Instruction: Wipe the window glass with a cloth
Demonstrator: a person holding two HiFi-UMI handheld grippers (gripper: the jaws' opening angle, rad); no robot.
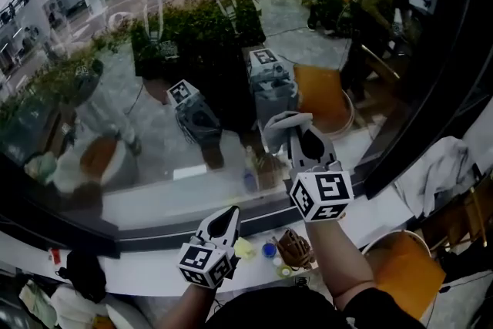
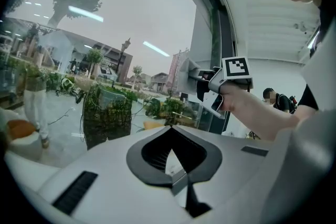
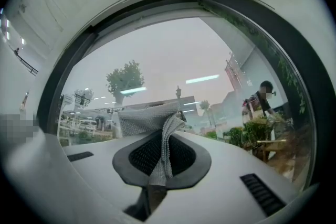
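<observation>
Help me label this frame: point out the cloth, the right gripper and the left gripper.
cloth (image 3: 144, 120), right gripper view, on its spread mesh part.
right gripper (image 1: 293, 133), head view, between its fingertips.
left gripper (image 1: 230, 212), head view, between its fingertips.

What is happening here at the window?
A person stands at the window glass with a gripper in each hand. The right gripper has its fingers shut on a grey cloth and holds it up at the glass. The left gripper is low, near the ledge, shut and empty.
</observation>
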